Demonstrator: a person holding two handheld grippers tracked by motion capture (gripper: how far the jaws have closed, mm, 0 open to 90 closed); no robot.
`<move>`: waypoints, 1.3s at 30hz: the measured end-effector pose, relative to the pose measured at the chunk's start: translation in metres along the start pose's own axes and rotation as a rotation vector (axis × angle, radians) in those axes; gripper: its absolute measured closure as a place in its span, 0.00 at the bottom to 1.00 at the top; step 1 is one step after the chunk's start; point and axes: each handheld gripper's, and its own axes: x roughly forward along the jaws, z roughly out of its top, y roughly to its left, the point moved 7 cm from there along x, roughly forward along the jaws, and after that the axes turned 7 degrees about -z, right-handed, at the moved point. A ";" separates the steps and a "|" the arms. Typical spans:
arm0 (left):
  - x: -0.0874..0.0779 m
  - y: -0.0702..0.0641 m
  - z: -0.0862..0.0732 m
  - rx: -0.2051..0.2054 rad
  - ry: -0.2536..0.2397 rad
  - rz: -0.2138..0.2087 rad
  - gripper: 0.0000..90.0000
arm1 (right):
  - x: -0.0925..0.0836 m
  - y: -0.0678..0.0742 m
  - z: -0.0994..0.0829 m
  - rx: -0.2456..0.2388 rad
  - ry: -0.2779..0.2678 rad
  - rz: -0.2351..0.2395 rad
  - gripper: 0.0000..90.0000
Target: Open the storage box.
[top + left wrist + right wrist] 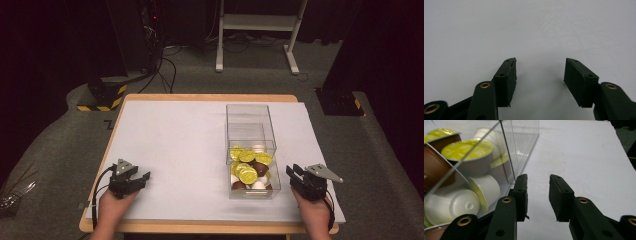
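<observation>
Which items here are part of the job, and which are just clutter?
In the job:
- clear box, near half full, far half empty
- coffee capsules inside it
- right tool, open beside the box
- left tool, open over the white sheet

Just lying about:
- white stand
- striped black base
- floor cables

You are working in a dark room: grey carpet (50,145) is covering the floor, a white frame (260,22) is standing behind, black cables (165,75) are lying there.
</observation>
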 end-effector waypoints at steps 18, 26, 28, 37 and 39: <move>0.001 -0.046 0.013 0.034 -0.033 -0.103 0.52 | 0.011 -0.006 -0.017 -0.009 0.034 0.028 0.71; -0.001 -0.071 0.028 0.015 -0.069 -0.159 0.50 | 0.010 -0.010 -0.017 0.004 0.039 0.018 0.67; -0.002 -0.075 0.030 0.018 -0.063 -0.174 0.50 | 0.009 -0.010 -0.018 0.011 0.044 0.018 0.67; -0.004 -0.095 0.043 0.004 -0.091 -0.222 0.49 | 0.013 -0.009 -0.023 -0.008 0.070 0.028 0.66; -0.004 -0.099 0.047 0.016 -0.091 -0.233 0.48 | 0.012 -0.009 -0.023 -0.013 0.071 0.023 0.65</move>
